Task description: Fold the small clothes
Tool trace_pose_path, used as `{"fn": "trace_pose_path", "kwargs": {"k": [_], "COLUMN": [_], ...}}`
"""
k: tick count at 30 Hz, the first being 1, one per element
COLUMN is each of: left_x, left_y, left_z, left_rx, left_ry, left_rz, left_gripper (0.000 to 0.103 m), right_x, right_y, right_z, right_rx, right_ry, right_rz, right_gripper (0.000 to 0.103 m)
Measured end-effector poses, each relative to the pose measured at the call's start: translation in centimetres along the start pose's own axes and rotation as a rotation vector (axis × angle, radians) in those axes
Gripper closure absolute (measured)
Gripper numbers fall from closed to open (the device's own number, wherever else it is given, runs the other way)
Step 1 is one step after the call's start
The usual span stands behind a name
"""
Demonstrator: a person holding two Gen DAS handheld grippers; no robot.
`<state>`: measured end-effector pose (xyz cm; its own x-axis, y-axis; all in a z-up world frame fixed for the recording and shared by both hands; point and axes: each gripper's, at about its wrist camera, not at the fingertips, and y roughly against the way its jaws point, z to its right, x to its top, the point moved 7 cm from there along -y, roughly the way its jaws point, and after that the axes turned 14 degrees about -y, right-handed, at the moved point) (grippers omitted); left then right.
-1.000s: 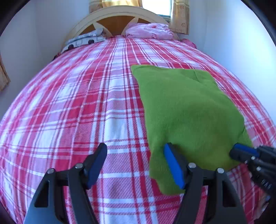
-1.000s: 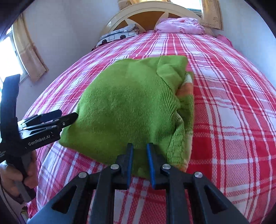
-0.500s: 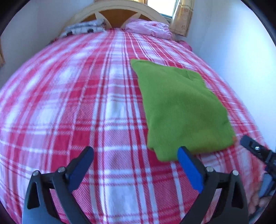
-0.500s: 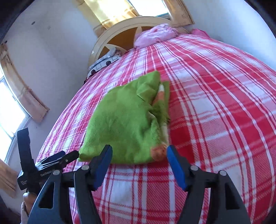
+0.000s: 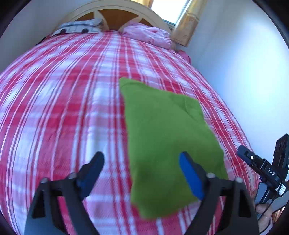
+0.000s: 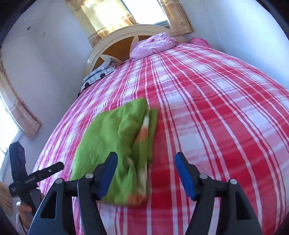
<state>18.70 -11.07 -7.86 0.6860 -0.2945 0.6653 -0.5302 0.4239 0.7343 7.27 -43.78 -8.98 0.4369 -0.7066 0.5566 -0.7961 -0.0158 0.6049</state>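
A folded green knitted garment [image 5: 168,135] lies flat on the red-and-white plaid bed cover [image 5: 63,108]. In the right wrist view the green garment [image 6: 115,137] shows an orange and white trim along its right folded edge. My left gripper [image 5: 140,159] hovers over the garment's near corner, its jaws closing with nothing pressed between them. My right gripper [image 6: 146,158] stands open above the garment's near right edge, holding nothing. Each gripper also shows in the other's view, hand-held: the right gripper [image 5: 252,159] and the left gripper [image 6: 45,171].
A cream headboard [image 5: 117,10] stands at the far end of the bed with a pink pillow [image 5: 148,34] and a patterned grey cloth [image 5: 79,27] in front of it. A pale wall [image 5: 243,72] runs along the bed's right side. Curtained windows [image 6: 108,16] are behind.
My right gripper let go of the garment's near edge and opened wide. Both grippers have risen and drawn back. The garment now lies free on the bed.
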Motion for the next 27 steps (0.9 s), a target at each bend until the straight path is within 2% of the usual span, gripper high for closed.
{"fn": "trace_pose_path", "kwargs": {"k": [1,4,6,11,14,16,20,27], "left_x": [0.7,2.4,2.9,3.3,3.1,2.9,2.9,3.0], "left_y": [-0.7,-3.4,-4.8,-7.6,-8.1,-8.3,-8.5,-8.7], "left_z": [0.2,0.4,0.2,0.0,0.2,0.5,0.8,1.1], "left_rx": [0.000,-0.011,-0.019,0.016,0.052,0.082,0.107,0.142], "left_ry": [-0.008,0.010,0.042,0.072,0.030,-0.011,-0.041,-0.062], "left_rz": [-0.005,-0.032,-0.043,-0.060,-0.034,-0.007,0.033,0.047], "left_gripper": [0.032,0.042,0.042,0.040,0.040,0.040,0.040,0.040], "right_x": [0.5,1.4,1.8,2.7,2.2,1.3,1.1,0.6], "right_y": [-0.9,-3.4,-4.9,-8.6,-11.4,-12.7,-12.9,-13.4], "right_z": [-0.1,-0.4,-0.8,-1.4,-1.2,-1.0,-0.6,-1.7], "right_rx": [0.009,0.013,0.022,0.056,0.022,0.047,0.084,0.067], "right_ry": [-0.010,-0.029,-0.020,-0.046,-0.024,-0.021,-0.033,0.040], "right_rz": [-0.012,-0.045,-0.052,-0.075,-0.097,-0.122,-0.115,-0.130], "right_gripper": [0.036,0.036,0.036,0.036,0.036,0.036,0.036,0.036]}}
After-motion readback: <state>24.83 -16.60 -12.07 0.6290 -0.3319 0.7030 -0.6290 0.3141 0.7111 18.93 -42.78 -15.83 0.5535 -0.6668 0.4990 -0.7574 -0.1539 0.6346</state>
